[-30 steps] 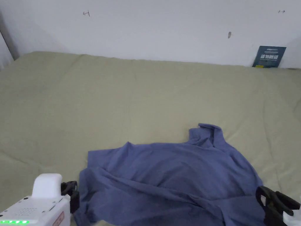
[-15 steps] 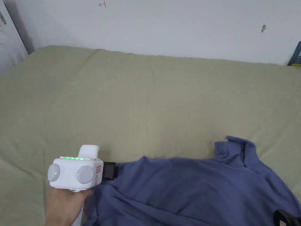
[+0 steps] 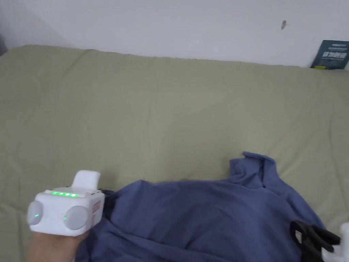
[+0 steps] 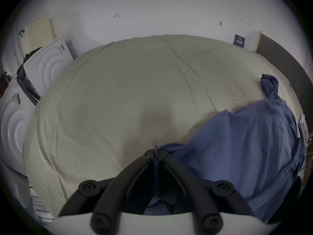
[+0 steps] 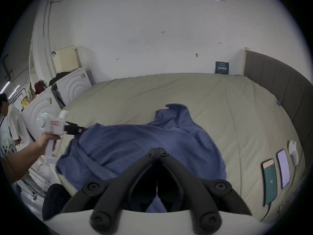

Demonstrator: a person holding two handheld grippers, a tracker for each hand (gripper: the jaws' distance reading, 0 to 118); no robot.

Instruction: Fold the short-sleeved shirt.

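Observation:
A blue short-sleeved shirt point(image 3: 204, 211) lies crumpled on the olive bed point(image 3: 170, 112), with one sleeve sticking up at the far right. My left gripper point(image 3: 108, 202) is at the shirt's left corner. In the left gripper view the left gripper point(image 4: 157, 154) is shut on a bunched fold of the shirt point(image 4: 237, 145). A hand holds the left gripper point(image 5: 81, 129) clear of the bed. My right gripper point(image 3: 303, 235) hovers at the shirt's near right edge. In its own view the right gripper point(image 5: 157, 151) is shut, tips touching, above the shirt point(image 5: 144, 145).
Two phones point(image 5: 270, 181) and a white device point(image 5: 293, 148) lie on the bed's right side by the grey headboard point(image 5: 279, 79). A dark card point(image 3: 330, 54) leans on the white wall. White appliances point(image 5: 74, 84) and a person point(image 5: 11, 120) stand left of the bed.
My left gripper has come up from the near left to the shirt's left corner and now holds it. The head camera has swung about. The right gripper stays at the shirt's near right.

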